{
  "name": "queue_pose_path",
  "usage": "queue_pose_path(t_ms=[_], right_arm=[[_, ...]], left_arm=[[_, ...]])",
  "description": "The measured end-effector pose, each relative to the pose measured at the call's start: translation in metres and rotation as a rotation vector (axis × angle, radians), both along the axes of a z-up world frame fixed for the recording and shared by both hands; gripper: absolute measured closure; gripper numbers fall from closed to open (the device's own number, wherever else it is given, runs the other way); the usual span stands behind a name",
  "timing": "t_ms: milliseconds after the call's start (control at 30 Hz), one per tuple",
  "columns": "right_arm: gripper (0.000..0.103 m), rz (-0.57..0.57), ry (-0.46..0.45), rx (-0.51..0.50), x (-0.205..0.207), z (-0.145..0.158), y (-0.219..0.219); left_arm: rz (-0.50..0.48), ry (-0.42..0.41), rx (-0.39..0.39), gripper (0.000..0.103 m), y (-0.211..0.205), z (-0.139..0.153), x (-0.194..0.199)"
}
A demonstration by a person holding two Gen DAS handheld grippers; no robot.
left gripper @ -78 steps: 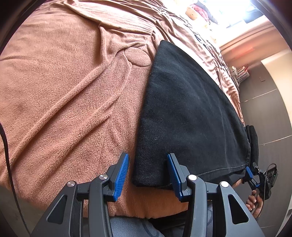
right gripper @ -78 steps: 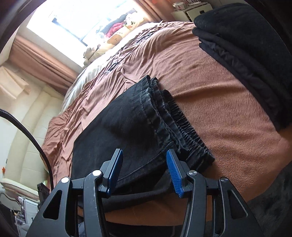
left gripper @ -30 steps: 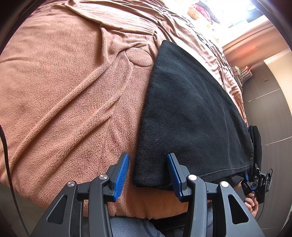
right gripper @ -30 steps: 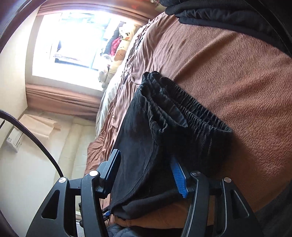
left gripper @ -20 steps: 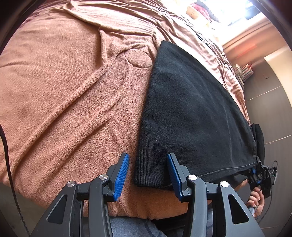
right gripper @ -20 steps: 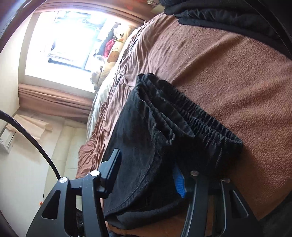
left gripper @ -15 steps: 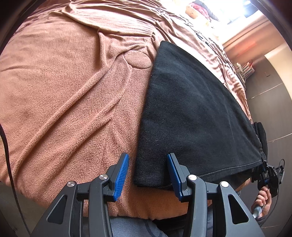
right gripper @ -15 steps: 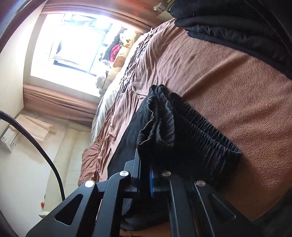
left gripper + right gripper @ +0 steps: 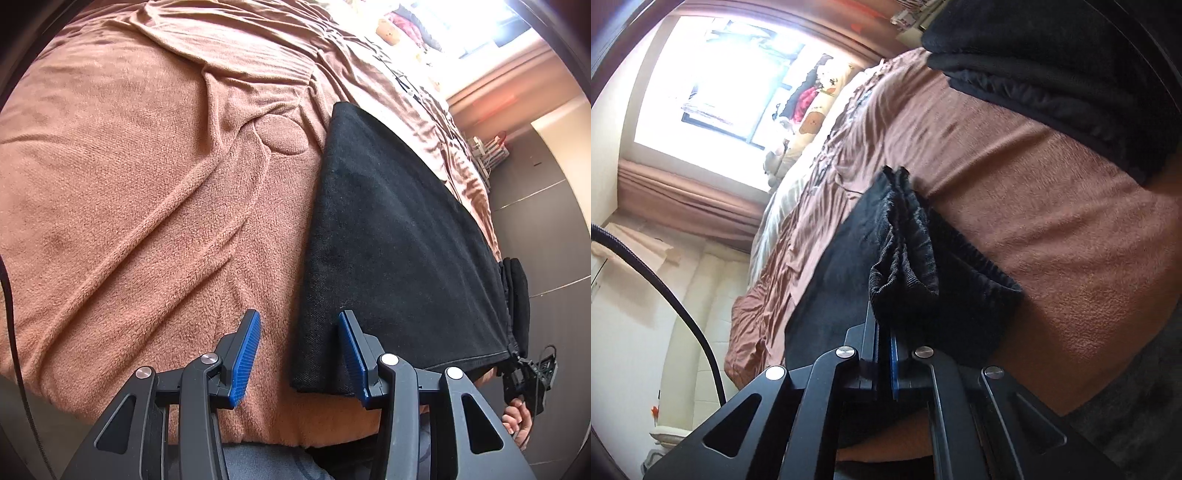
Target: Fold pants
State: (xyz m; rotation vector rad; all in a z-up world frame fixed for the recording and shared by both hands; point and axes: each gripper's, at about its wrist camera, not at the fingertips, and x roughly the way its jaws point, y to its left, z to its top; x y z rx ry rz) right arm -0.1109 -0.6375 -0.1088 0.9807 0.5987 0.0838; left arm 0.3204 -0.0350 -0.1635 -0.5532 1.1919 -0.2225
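Note:
Black pants [image 9: 399,251] lie folded flat on a brown blanket [image 9: 147,192] near the bed's front edge. My left gripper [image 9: 299,350] is open, its blue pads astride the pants' near left corner, with the right pad over the cloth. My right gripper [image 9: 884,332] is shut on the elastic waistband [image 9: 905,258] at the pants' other end and lifts it off the blanket. The right gripper also shows at the far right of the left wrist view [image 9: 532,376].
A stack of folded black clothes [image 9: 1063,74] lies on the blanket to the right of the pants. Pillows and soft toys [image 9: 812,110] sit at the bed's far end below a bright window. The bed's front edge runs just under both grippers.
My right gripper has closed on the waistband and raised it. My left gripper has stayed open at the pants' near corner.

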Motion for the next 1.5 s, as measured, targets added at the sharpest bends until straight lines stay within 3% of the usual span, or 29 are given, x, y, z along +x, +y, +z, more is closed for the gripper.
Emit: queue_pose_path(t_ms=[133, 400, 700, 767, 867, 1000, 1267, 1400, 1500], right_arm=[[0.102, -0.018, 0.042, 0.031, -0.003, -0.024, -0.006], [0.102, -0.025, 0.009, -0.022, -0.018, -0.007, -0.003], [0.101, -0.037, 0.059, 0.031, -0.018, -0.027, -0.011], [0.097, -0.035, 0.049, 0.041, -0.023, -0.023, -0.01], [0.091, -0.045, 0.07, -0.028, -0.031, -0.016, -0.004], [0.056, -0.088, 0.116, -0.12, -0.045, -0.008, 0.0], [0.055, -0.029, 0.096, -0.025, -0.023, -0.027, 0.004], [0.055, -0.044, 0.079, 0.031, -0.011, -0.039, 0.0], [0.07, -0.045, 0.071, 0.021, -0.011, -0.036, 0.003]], left_arm=[[-0.024, 0.004, 0.005, 0.057, -0.005, 0.0, 0.009], [-0.052, 0.023, 0.004, 0.057, -0.016, -0.002, 0.039], [-0.09, 0.047, -0.042, 0.057, -0.031, -0.015, 0.06], [-0.096, 0.038, -0.058, 0.057, -0.032, -0.014, 0.059], [-0.12, 0.023, -0.068, 0.064, -0.036, -0.013, 0.057], [-0.116, 0.015, -0.089, 0.067, -0.033, -0.014, 0.057], [-0.111, 0.018, -0.135, 0.067, -0.036, -0.025, 0.073], [-0.1, 0.0, -0.098, 0.093, -0.038, -0.017, 0.073], [-0.091, -0.028, -0.071, 0.096, -0.04, -0.002, 0.072]])
